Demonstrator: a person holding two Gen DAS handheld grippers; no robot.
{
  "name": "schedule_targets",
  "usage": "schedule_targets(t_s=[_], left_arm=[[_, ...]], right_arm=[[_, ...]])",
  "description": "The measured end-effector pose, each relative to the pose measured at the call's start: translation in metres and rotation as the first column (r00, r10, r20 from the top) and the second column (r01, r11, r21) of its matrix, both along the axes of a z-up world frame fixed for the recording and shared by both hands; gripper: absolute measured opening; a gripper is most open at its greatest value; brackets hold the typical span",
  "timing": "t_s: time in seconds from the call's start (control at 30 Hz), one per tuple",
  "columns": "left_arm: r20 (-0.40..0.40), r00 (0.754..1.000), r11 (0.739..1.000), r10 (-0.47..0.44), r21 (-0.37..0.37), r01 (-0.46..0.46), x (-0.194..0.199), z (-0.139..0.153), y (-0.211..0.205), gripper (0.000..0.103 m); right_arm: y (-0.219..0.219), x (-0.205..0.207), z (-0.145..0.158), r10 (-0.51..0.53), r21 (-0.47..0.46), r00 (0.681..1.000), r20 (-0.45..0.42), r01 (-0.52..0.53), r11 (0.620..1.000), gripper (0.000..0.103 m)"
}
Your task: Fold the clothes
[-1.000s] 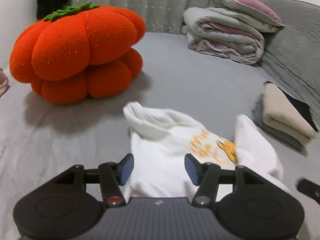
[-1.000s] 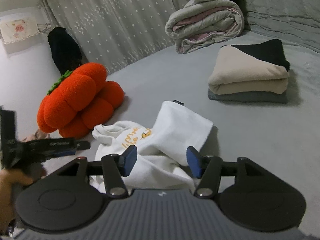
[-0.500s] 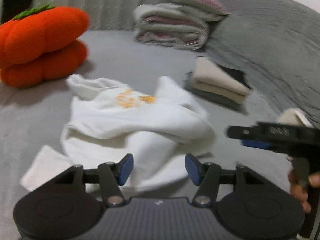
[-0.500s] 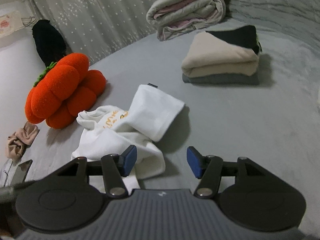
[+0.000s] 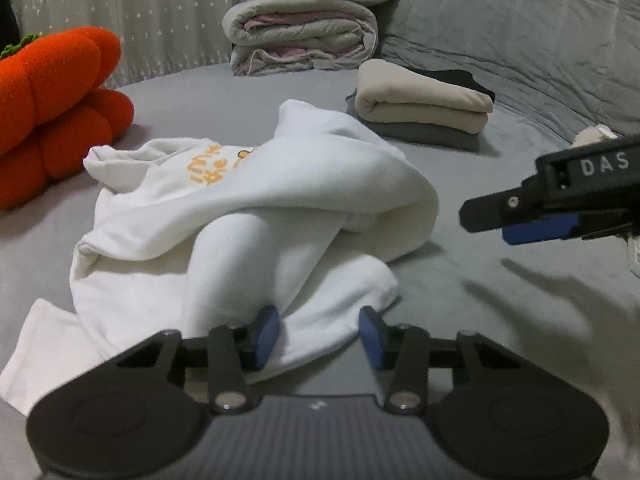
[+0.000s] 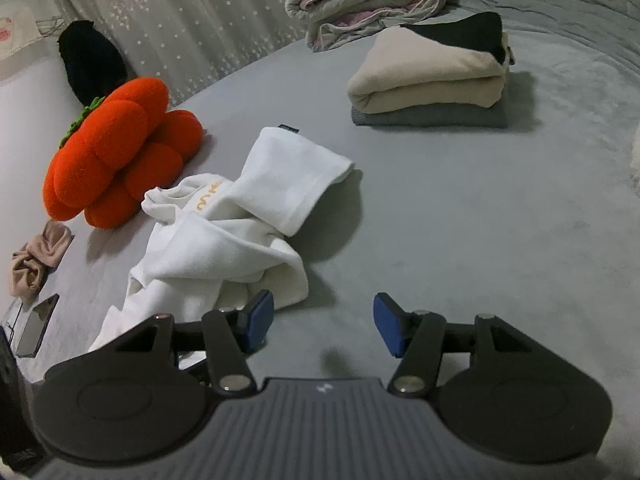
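We see a crumpled white sweatshirt (image 5: pixel 248 216) of soft, thick fleece, heaped in rounded folds on a smooth grey bedsheet (image 6: pixel 460 240), with orange lettering showing on its upper side. It lies directly ahead of the left gripper (image 5: pixel 318 334), whose blue-padded fingers (image 5: pixel 267 330) stand well apart around the garment's near edge; the left pad seems to touch the cloth, though the blur there keeps us from being sure, and nothing is clamped.

The right gripper (image 6: pixel 323 322) hovers low over bare sheet, its jaws spread wide and empty, with the sweatshirt just ahead and to its left. In the left wrist view this gripper (image 5: pixel 552 212) enters from the right as a black bar with a blue pad, held level and pointing toward the garment.

Beyond the sweatshirt and left of both grippers sits a plump orange pumpkin cushion (image 6: pixel 120 148) with a lobed, fuzzy surface. Far ahead and to the right lies a neat stack of folded clothes (image 6: pixel 432 80): beige over grey, with black on top at the back. Behind it rests a rolled grey and pink quilt (image 5: pixel 300 32).

Only the right wrist view shows a bunched beige cloth (image 6: pixel 38 256) and a dark phone (image 6: pixel 36 326) at the far left.
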State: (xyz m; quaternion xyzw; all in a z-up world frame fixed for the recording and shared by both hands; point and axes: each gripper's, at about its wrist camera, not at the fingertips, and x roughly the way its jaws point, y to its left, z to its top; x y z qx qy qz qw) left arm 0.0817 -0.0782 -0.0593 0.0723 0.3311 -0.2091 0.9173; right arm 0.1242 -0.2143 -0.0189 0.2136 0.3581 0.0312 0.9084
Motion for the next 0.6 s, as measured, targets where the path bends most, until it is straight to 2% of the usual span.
schedule_targets(t_s=[0.13,0.27,0.37,0.4,0.43,0.6], left_arm=[[0.024,1.0,1.0,-0.007,0.002,0.007,-0.002,-0.001,-0.002,0.01],[0.047,0.999,1.0,-0.007,0.011,0.007,-0.005,0.001,-0.003,0.004],[0.077,0.997,1.0,-0.007,0.007,0.006,-0.01,0.006,-0.003,0.003],[0.09,0.996,1.0,-0.005,-0.003,0.006,-0.013,0.011,-0.001,0.003],[0.103,0.995,1.0,-0.004,-0.014,0.005,-0.015,0.016,0.001,0.003],[0.17,0.985,0.996,0.018,-0.09,-0.003,-0.034,0.048,0.017,0.003]], right_arm=[[0.002,0.007,-0.004,0.016,0.03,1.0,0.022,-0.016,0.999,0.06],[0.005,0.014,-0.01,0.027,0.043,0.999,0.036,-0.029,0.999,0.057],[0.007,0.02,-0.015,0.031,0.047,0.999,0.035,-0.032,0.998,0.031],[0.008,0.021,-0.016,0.038,0.056,0.999,0.034,-0.04,0.998,0.008],[0.008,0.022,-0.017,0.043,0.069,0.998,0.037,-0.046,0.997,0.001],[0.014,0.009,0.005,0.034,0.088,0.987,0.155,-0.048,0.995,0.001]])
